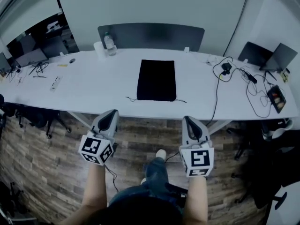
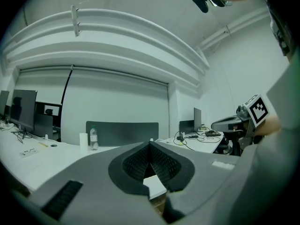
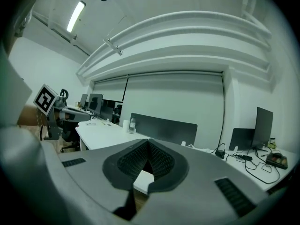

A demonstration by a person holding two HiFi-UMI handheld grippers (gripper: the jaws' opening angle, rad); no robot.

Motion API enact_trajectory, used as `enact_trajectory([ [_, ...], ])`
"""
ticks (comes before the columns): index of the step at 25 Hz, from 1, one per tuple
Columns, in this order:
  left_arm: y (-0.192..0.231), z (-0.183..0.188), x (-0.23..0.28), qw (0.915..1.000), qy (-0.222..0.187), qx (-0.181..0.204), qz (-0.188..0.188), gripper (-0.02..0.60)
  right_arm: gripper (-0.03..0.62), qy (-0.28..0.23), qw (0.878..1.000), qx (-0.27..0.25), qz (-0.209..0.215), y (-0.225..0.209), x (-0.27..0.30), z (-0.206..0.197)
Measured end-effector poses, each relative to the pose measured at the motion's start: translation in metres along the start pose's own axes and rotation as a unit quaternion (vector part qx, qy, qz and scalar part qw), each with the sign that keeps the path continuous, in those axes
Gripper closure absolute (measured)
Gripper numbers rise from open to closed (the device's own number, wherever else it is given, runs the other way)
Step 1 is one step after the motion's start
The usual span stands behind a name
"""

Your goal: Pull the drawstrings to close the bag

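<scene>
Left claw (image 1: 111,112) and right claw (image 1: 187,120) are each pressed together and empty, held above the wood floor (image 1: 42,168) just short of the bench (image 1: 84,86). The black bag (image 1: 156,80) lies flat on the bench, its drawstrings (image 1: 132,98) trailing sideways from its near end.

The bag (image 1: 156,80) is showing matt black cloth, the worktop (image 1: 84,88) is looking smooth and white, the floor (image 1: 47,172) is showing grained wood planks, and the left gripper (image 2: 150,146) is showing ribbed, matt dark fingers (image 2: 164,165).
</scene>
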State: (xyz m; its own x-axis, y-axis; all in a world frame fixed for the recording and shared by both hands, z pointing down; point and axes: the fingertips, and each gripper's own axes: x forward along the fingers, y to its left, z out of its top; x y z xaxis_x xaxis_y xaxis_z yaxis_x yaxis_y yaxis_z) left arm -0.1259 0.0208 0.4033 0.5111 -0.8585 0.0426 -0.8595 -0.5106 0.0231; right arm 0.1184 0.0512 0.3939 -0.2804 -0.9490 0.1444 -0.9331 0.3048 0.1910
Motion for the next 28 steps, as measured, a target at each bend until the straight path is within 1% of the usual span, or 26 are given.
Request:
enact_trajectory([
  [4, 0.021, -0.007, 0.038, 0.9998, 0.017, 0.000, 0.010, 0.584, 0.600, 0.011, 1.000, 0.012, 0.015, -0.022, 0.041, -0.008],
  [7, 0.039, -0.011, 0.071, 0.9994, 0.027, -0.004, 0.023, 0.584, 0.600, 0.017, 0.999, 0.011, 0.026, -0.043, 0.075, -0.016],
  [14, 0.069, -0.012, 0.146, 0.9982, 0.048, 0.000, 0.037, 0.584, 0.600, 0.021, 0.999, 0.006, 0.028, -0.096, 0.146, -0.025],
  [17, 0.079, -0.018, 0.174, 0.9972, 0.064, 0.003, 0.039, 0.584, 0.600, 0.031, 0.999, 0.011, 0.033, -0.116, 0.172, -0.030],
  [20, 0.089, -0.027, 0.196, 0.9960, 0.078, -0.002, 0.042, 0.584, 0.600, 0.047, 0.997, 0.023, 0.048, -0.129, 0.195, -0.037],
  [24, 0.104, -0.038, 0.217, 0.9942, 0.092, -0.012, 0.054, 0.584, 0.600, 0.063, 0.995, 0.022, 0.071, -0.140, 0.218, -0.049],
  [26, 0.111, -0.046, 0.224, 0.9921, 0.110, -0.006, 0.060, 0.584, 0.599, 0.074, 0.994, 0.024, 0.081, -0.144, 0.226, -0.057],
  [28, 0.116, -0.055, 0.230, 0.9902, 0.127, -0.007, 0.057, 0.584, 0.595, 0.091, 0.991, 0.029, 0.091, -0.146, 0.231, -0.068],
])
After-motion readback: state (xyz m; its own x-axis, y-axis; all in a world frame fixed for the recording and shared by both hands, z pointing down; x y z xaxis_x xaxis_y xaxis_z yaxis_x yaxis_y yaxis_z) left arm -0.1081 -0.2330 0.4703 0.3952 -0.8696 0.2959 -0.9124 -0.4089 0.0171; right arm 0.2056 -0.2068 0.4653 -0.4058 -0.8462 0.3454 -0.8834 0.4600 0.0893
